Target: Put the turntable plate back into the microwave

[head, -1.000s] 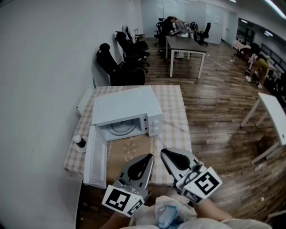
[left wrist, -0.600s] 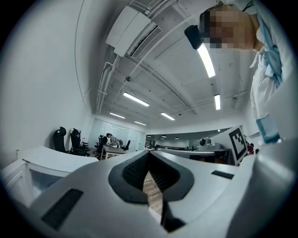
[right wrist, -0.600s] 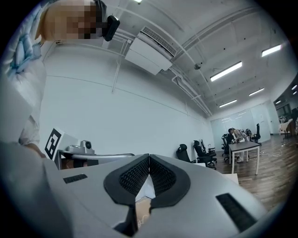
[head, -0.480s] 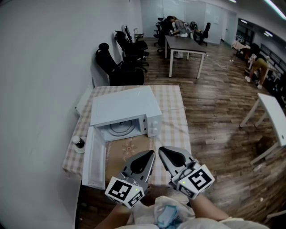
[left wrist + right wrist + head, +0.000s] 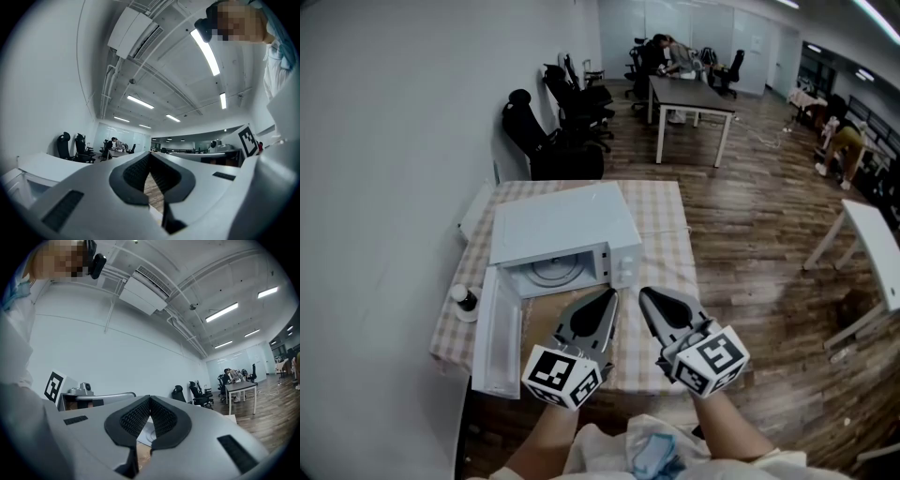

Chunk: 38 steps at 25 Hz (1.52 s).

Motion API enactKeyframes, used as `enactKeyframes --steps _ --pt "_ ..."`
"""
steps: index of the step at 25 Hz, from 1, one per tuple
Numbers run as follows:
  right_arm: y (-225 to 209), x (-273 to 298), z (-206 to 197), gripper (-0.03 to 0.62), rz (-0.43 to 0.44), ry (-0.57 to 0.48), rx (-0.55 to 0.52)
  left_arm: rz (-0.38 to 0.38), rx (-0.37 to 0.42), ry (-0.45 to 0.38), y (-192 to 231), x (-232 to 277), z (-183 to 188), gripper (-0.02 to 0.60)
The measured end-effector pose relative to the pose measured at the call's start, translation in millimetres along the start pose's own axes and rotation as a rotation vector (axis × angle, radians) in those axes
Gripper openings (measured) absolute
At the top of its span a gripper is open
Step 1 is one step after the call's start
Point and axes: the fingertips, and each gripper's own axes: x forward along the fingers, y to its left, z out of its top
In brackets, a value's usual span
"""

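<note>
Wood-plank flooring across the room, with black office chairs along the white wall and a dark desk further back. Nearer, a worktop under a checked cloth. On it, a white microwave, with its door swung wide open to the left. In front of the open cavity, a tan mat flat on the cloth. Low in the head view, side by side above the worktop's near end, the left gripper and the right gripper, both pointed toward the microwave and apart from it. Left gripper clenched tight, pads touching, nothing between them. Right gripper likewise clamped closed and empty. Inside the cavity, on its floor, the turntable plate, pale and round. At the worktop's left edge, just beside the door, a small dark-capped bottle.
</note>
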Motion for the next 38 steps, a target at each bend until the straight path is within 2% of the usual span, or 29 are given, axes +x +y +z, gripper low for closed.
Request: enactKeyframes --steps 20,26,30,38 --pt "-5 2 5 0.031 -0.003 -0.001 0.001 -0.005 -0.021 0.007 -3 5 3 0.002" --pt "-3 1 12 0.031 0.040 -0.010 0.004 -0.034 0.003 0.000 -12 12 8 0.001" --pt "4 -7 16 0.031 0.081 0.031 0.027 -0.078 0.002 0.030 -30 17 12 0.002" --pt "-16 -17 9 0.031 0.054 0.060 0.055 -0.135 -0.034 0.029 -39 23 3 0.002"
